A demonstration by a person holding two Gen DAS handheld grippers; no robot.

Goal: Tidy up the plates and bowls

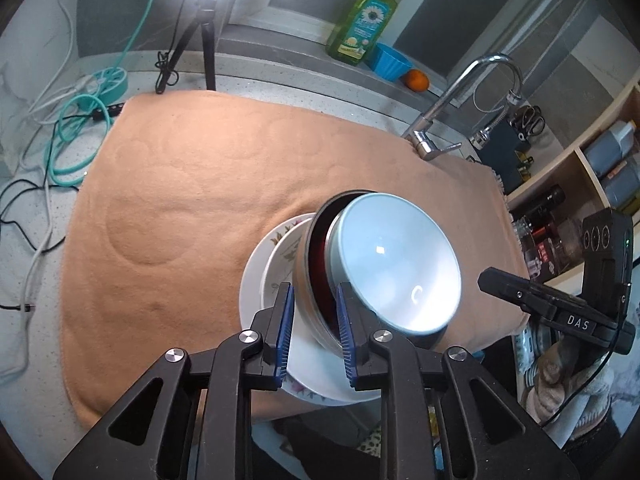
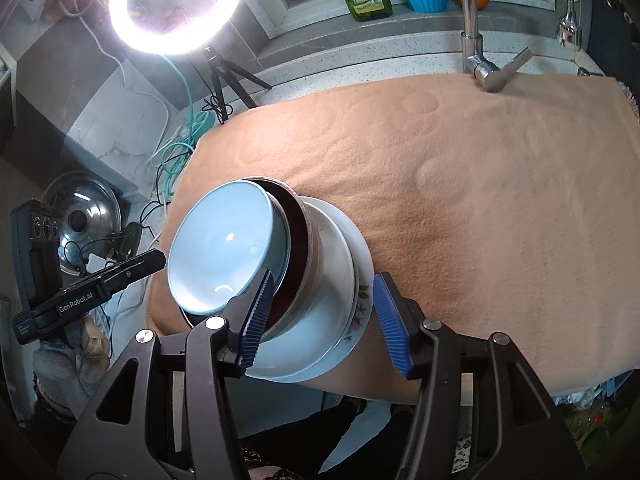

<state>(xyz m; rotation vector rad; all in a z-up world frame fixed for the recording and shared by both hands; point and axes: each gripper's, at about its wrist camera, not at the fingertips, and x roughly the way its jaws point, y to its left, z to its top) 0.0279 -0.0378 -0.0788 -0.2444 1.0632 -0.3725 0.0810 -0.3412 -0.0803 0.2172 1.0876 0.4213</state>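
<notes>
A stack stands near the front edge of the peach towel: a light blue bowl nested in a dark bowl with a red inside, on white floral plates. My left gripper straddles the dark bowl's rim, one pad on each side; whether it grips is unclear. In the right wrist view the same blue bowl, dark bowl and plates show. My right gripper is open, its fingers spread around the stack's near side.
A faucet rises behind the towel at the right. On the sill stand a green soap bottle, a blue cup and an orange. A ring light on a tripod and cables sit at the left.
</notes>
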